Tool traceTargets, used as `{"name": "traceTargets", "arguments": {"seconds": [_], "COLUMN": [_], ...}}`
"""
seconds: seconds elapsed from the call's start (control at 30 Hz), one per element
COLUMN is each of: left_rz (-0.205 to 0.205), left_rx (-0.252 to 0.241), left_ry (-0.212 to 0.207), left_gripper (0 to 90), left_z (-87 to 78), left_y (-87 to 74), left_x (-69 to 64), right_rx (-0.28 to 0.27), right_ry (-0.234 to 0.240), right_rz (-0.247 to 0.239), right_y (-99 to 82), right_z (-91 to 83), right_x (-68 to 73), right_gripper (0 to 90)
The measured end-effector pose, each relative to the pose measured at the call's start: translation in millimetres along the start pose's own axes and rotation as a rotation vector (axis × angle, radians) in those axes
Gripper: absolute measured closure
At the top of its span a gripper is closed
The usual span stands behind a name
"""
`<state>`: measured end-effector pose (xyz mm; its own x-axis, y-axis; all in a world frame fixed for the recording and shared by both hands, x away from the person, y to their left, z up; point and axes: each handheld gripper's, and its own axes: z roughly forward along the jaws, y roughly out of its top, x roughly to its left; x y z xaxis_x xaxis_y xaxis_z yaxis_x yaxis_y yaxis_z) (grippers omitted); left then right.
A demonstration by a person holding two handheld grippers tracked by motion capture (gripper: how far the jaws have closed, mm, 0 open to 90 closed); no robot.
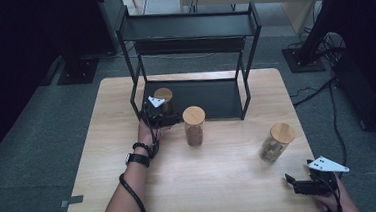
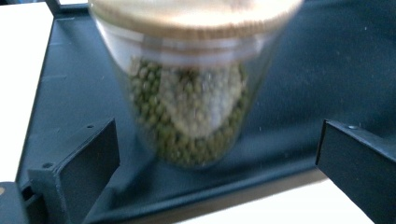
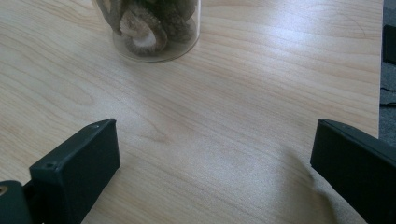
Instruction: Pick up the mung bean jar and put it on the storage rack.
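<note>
A light wooden tabletop (image 1: 221,184) carries a black two-tier metal rack (image 1: 191,30) at its far middle. On the rack's bottom shelf stands a cork-lidded jar of green beans (image 2: 189,116), between the left gripper's (image 1: 161,119) spread, untouching fingers (image 2: 88,158). A jar of brown grains (image 1: 194,125) stands just right. A jar of dried mushrooms (image 3: 152,28) stands farther right, beyond the right gripper (image 1: 302,184), fingers apart, near corner.

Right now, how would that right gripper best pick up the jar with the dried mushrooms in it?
Take the mushroom jar around its glass body, below the wooden lid, coming level from the person's side. It stands upright and round, and the open right gripper already faces it across bare table.
</note>
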<state>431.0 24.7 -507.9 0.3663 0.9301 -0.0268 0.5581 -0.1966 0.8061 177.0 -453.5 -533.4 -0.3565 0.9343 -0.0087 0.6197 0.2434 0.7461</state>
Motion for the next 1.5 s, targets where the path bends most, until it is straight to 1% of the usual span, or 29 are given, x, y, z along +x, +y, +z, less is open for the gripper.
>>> {"name": "traceTargets", "arguments": {"seconds": [0.1, 0.3, 0.43, 0.6, 0.77, 1.03, 1.17, 1.3, 1.5], "left_rz": [0.003, 0.025, 0.013, 0.027, 0.032, 0.033, 0.038, 0.069, 0.075], "left_rx": [-0.001, 0.018, 0.017, 0.014, 0.028, 0.031, 0.044, 0.055, 0.061], "left_ry": [0.002, 0.005, -0.009, -0.020, -0.024, -0.031, -0.007, 0.030, 0.026], "left_gripper": [0.0, 0.0, 0.3, 0.4, 0.9, 1.0, 1.2, 1.3, 1.3], "left_z": [-5.3, -10.7, -14.5, -20.9, -24.9, -31.4, -32.3, -34.5, -40.5], "left_y": [-4.0, -14.5, -20.8, -26.6, -33.3, -39.6, -42.3, -44.3, -48.7], "left_x": [0.2, -1.4, -2.4, -4.8, -2.7, 0.0, -0.2, -0.1, 3.3], "right_rx": [0.002, 0.003, 0.003, 0.004, 0.005, 0.006, 0.007, 0.006, 0.008], "right_ry": [0.000, -0.002, -0.004, -0.006, -0.008, -0.011, -0.013, -0.014, -0.016], "right_rz": [-0.001, -0.002, 0.000, 0.001, 0.002, 0.002, 0.002, 0.002, -0.003], "right_y": [0.1, 0.1, 0.1, 0.1, 0.2, 0.2, 0.2, 0.1, 0.2], "right_z": [0.2, 0.4, 0.4, 0.5, 0.6, 0.8, 0.8, 0.7, 0.8], "right_x": [0.2, 0.5, 0.6, 0.6, 0.7, 0.6, 0.9, 0.9, 1.2], "right_gripper": [0.9, 0.9, 0.9, 0.9, 0.9, 0.9, 0.9, 0.9, 0.9]}}
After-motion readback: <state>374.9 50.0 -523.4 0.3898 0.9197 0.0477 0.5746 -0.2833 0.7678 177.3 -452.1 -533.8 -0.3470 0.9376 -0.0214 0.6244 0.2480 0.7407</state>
